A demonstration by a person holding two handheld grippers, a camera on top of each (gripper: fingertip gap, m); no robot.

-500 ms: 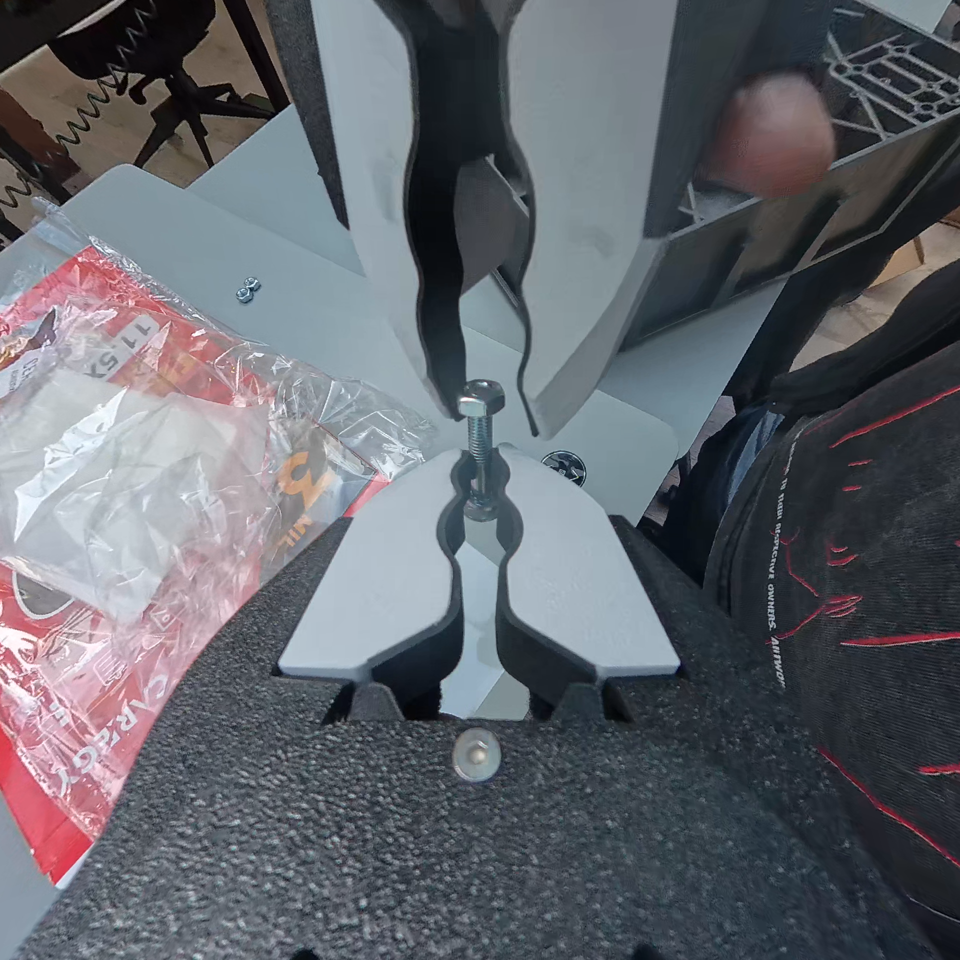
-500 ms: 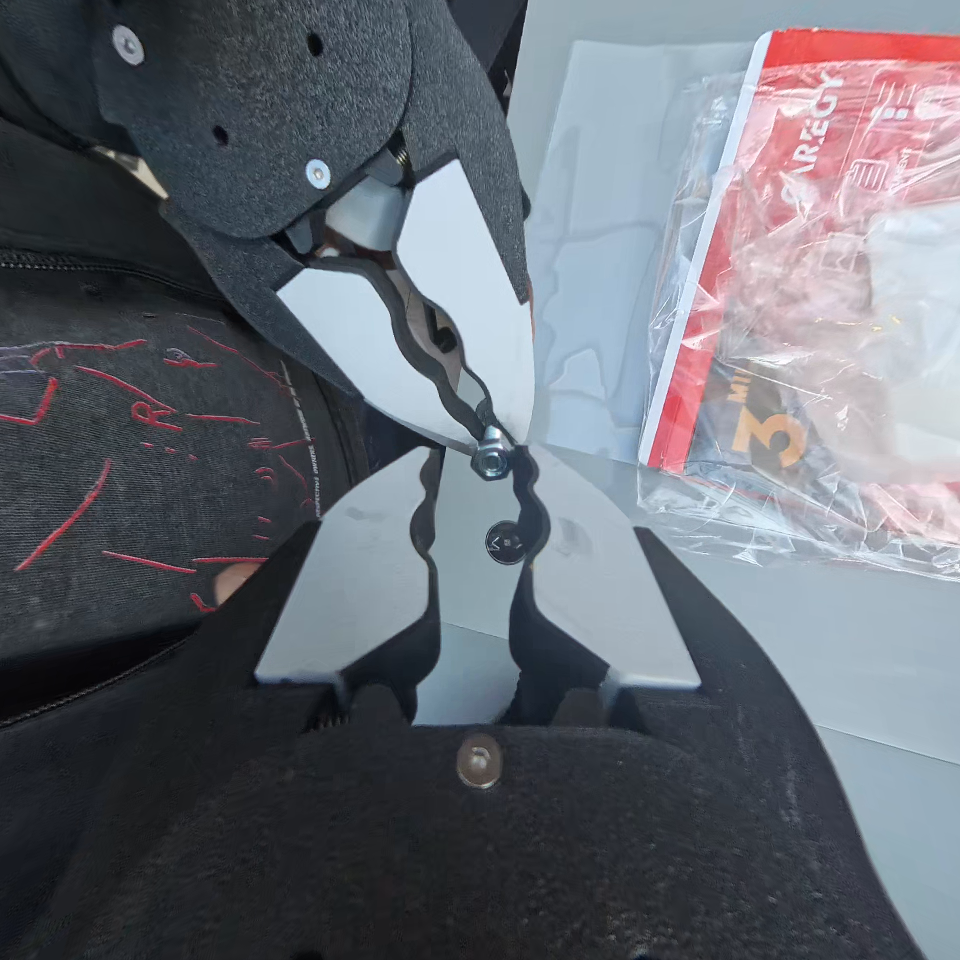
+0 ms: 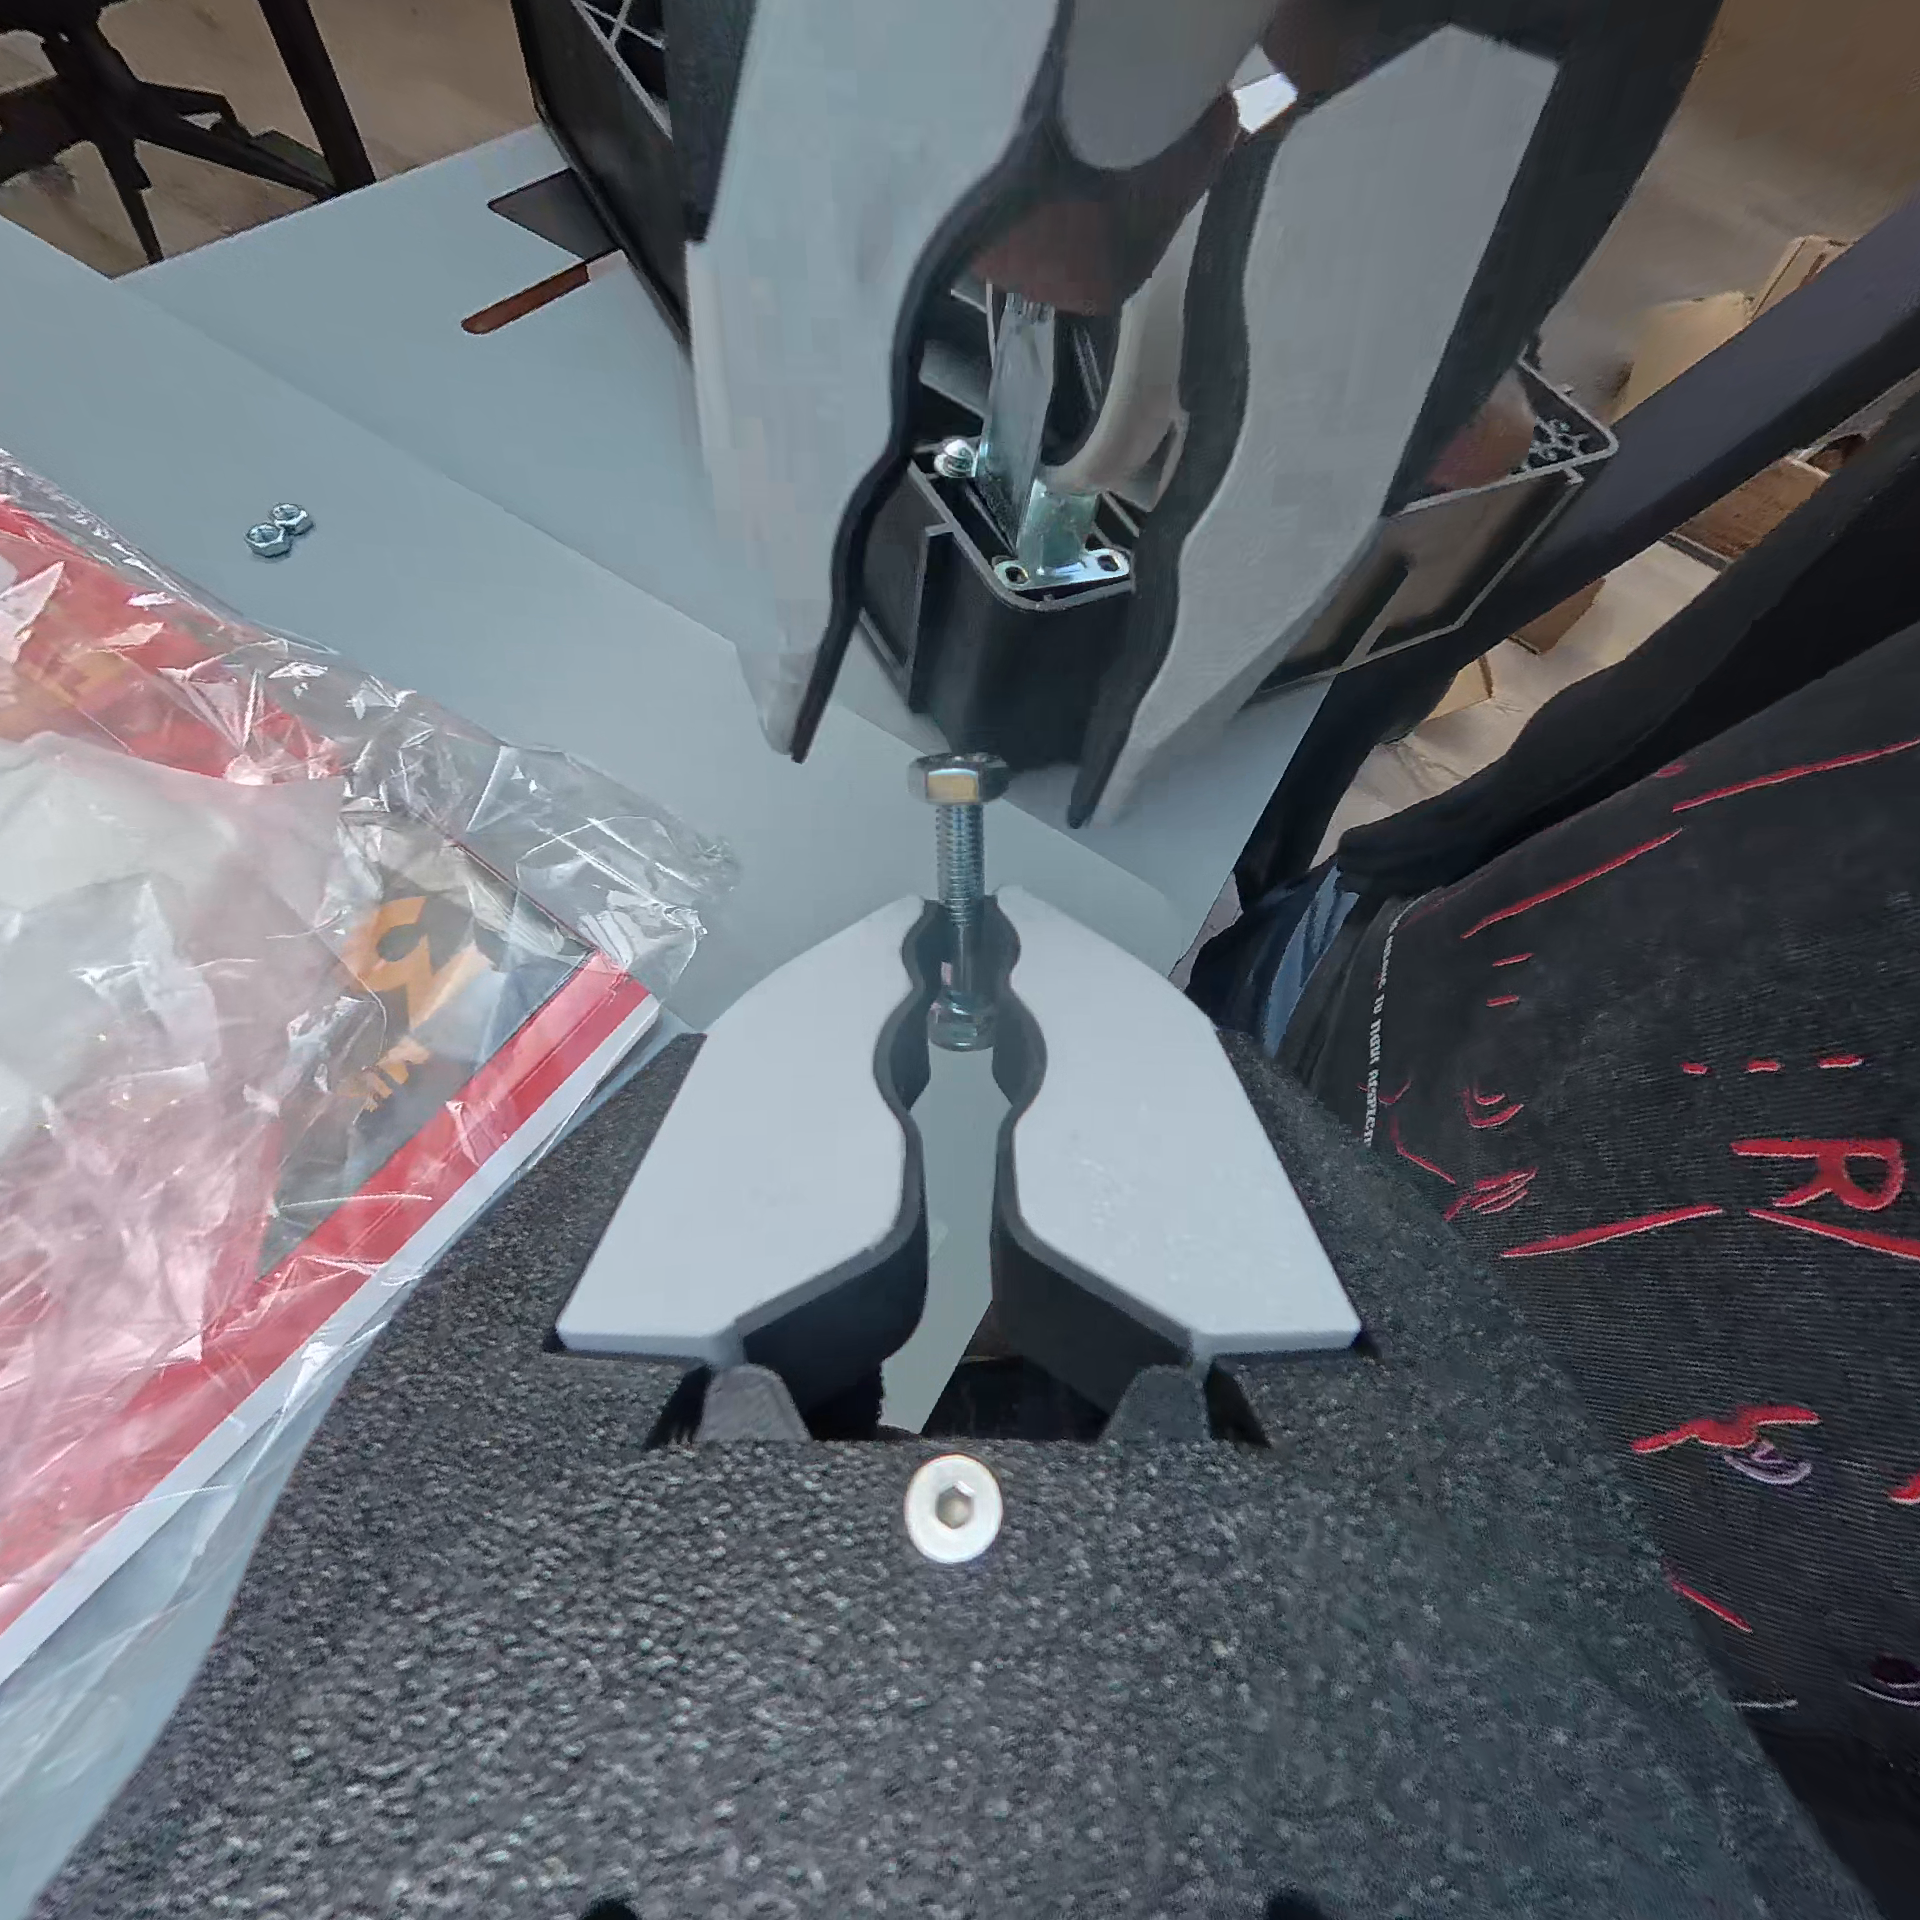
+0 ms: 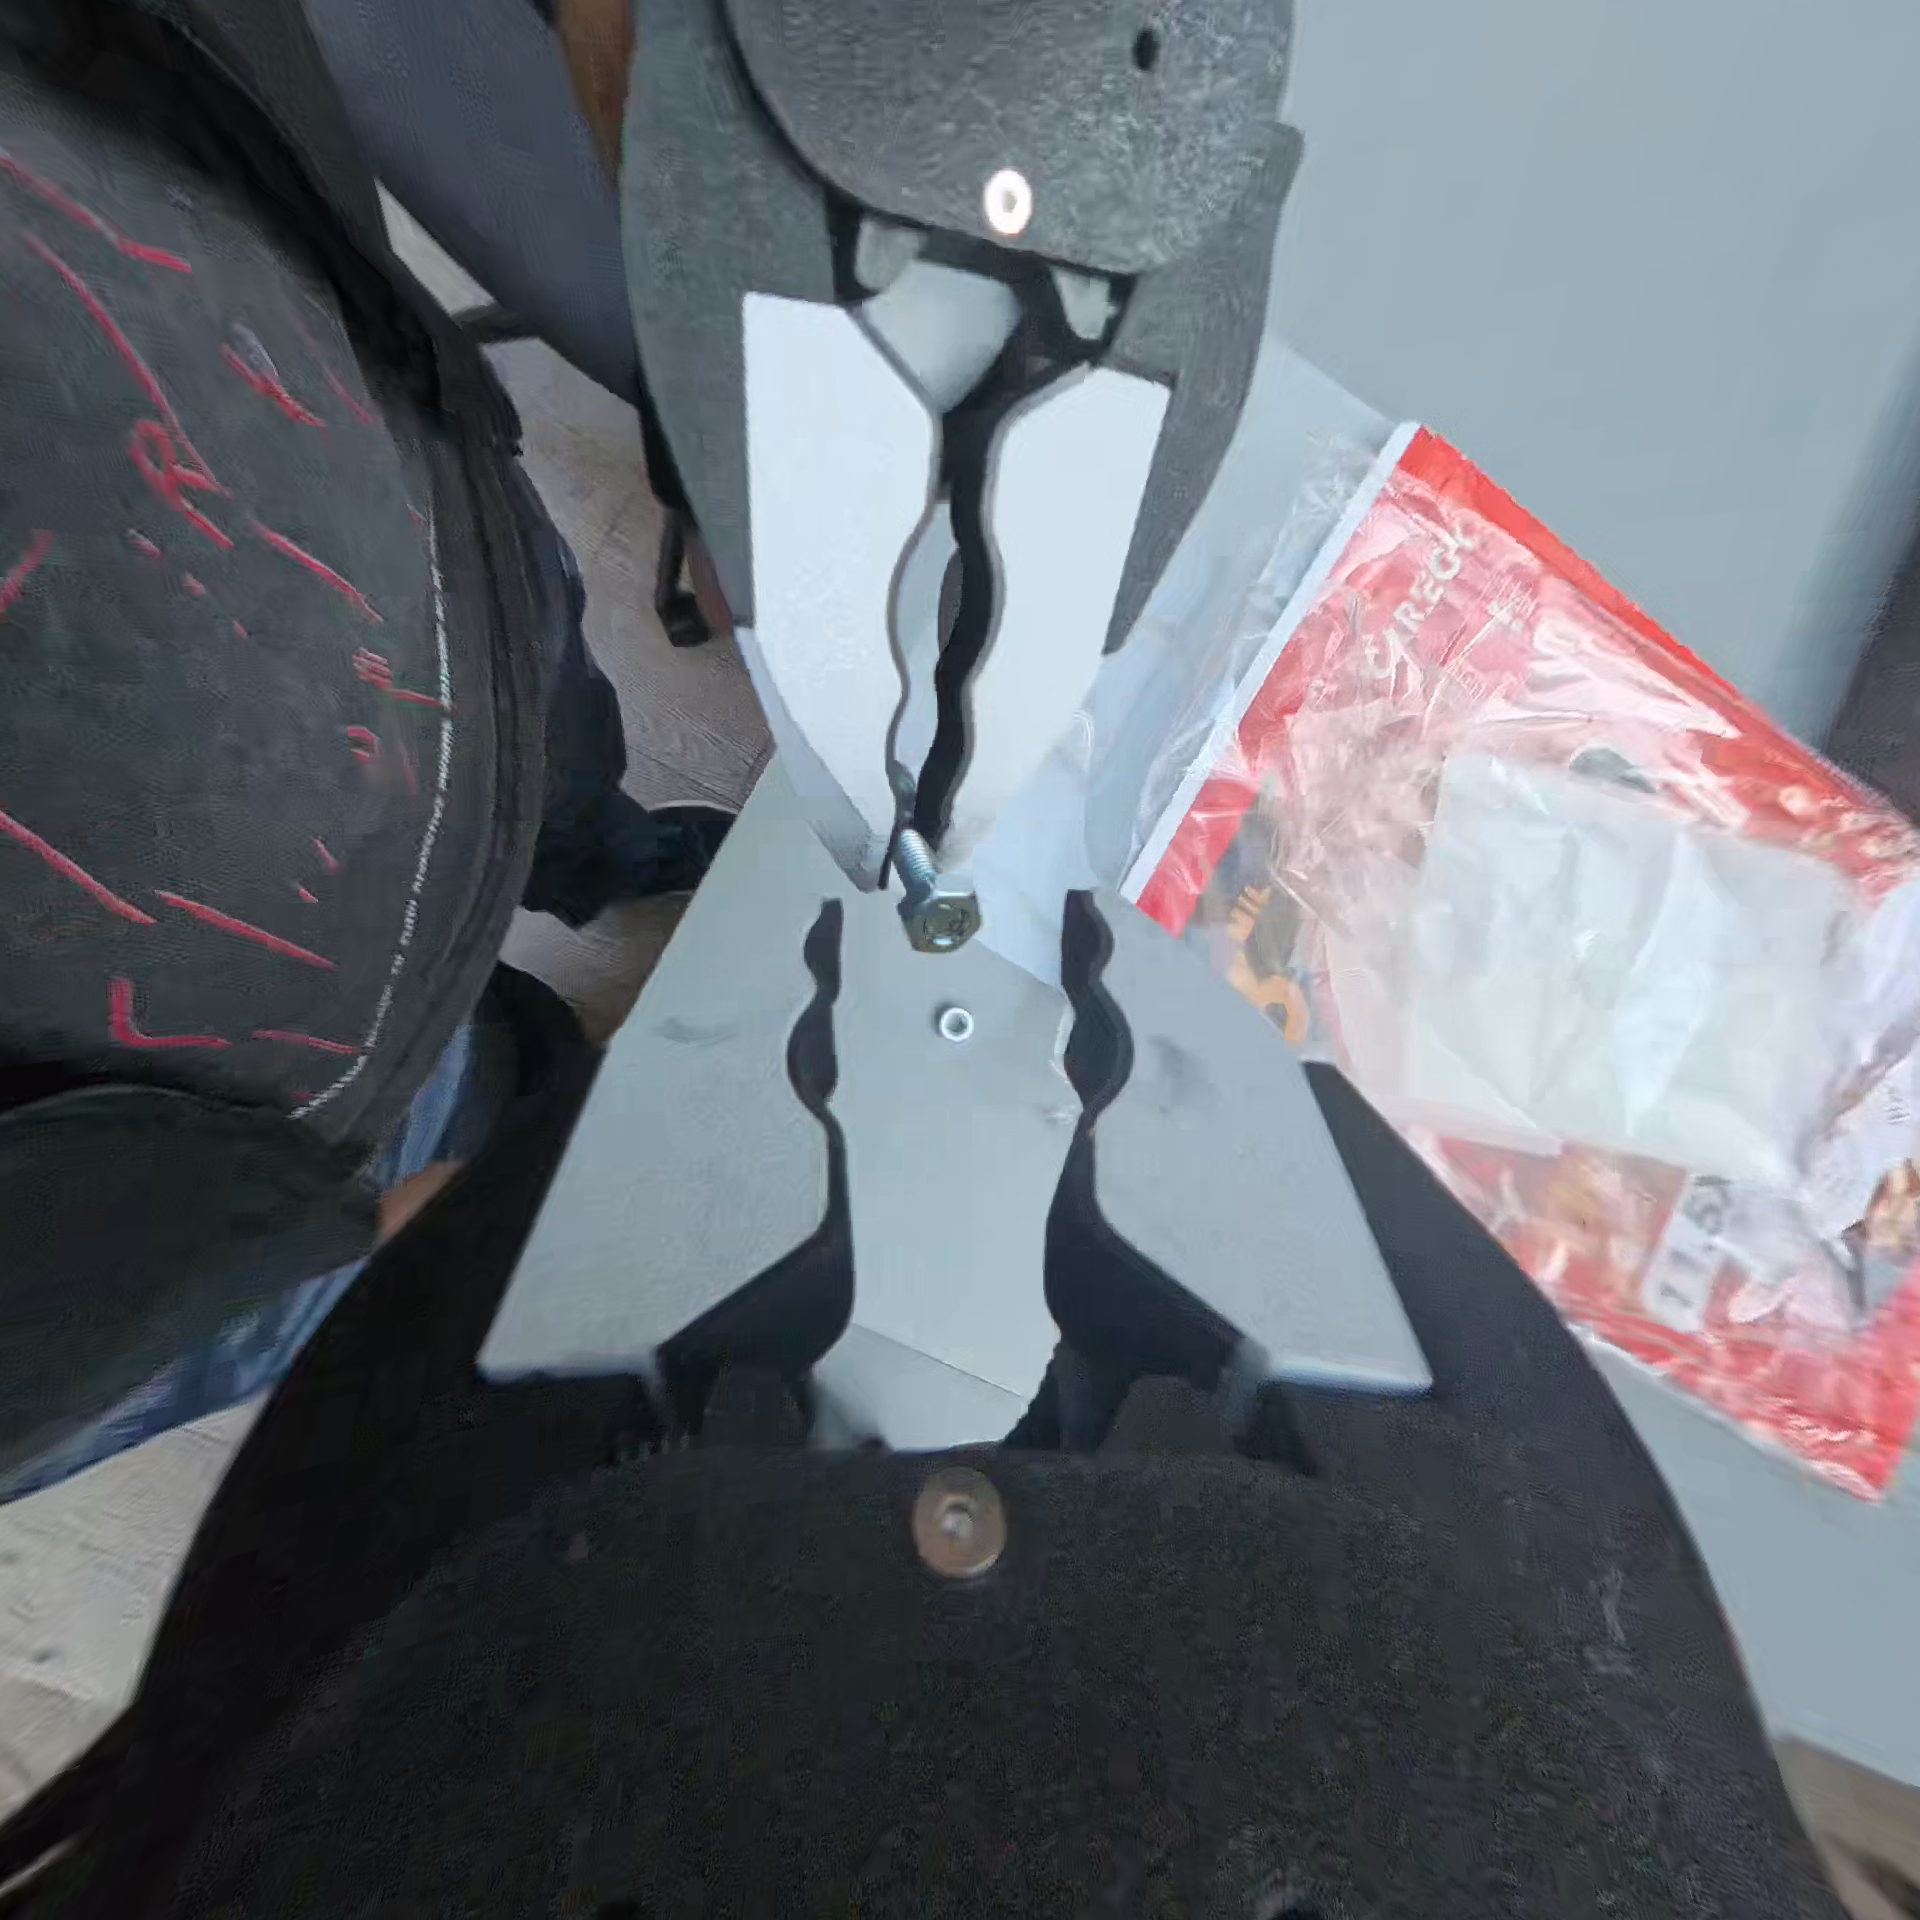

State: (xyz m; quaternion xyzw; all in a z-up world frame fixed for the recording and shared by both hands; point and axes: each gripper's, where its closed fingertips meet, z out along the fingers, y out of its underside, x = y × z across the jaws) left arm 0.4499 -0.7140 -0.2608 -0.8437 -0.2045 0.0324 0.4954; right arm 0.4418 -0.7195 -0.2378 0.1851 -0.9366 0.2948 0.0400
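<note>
We see the left hand-held gripper (image 3: pixel 958 914) clamped on a bolt (image 3: pixel 956 831), its lower end hidden between the fingers, right hand-held gripper (image 4: pixel 948 914) spread apart around the bolt head, a loose nut (image 4: pixel 952 1023) on the counter (image 4: pixel 1558 260) visible only from the right view, two nuts (image 3: pixel 278 528) only from the left

grey table with a few bits lying on it

the grey table (image 3: pixel 436 644) has a crinkly clear plastic bag (image 3: pixel 260 935) flat on its left side in the left wrist view, with a red printed card (image 3: pixel 540 1081) inside it, the card's corner close to the table edge. a bit further back two small nuts (image 3: pixel 278 530) sit touching each other on the bare top, apart from the bag. in the right wrist view one more small nut (image 4: pixel 952 1023) lies alone on the grey surface, just beside the bag's edge.
</note>
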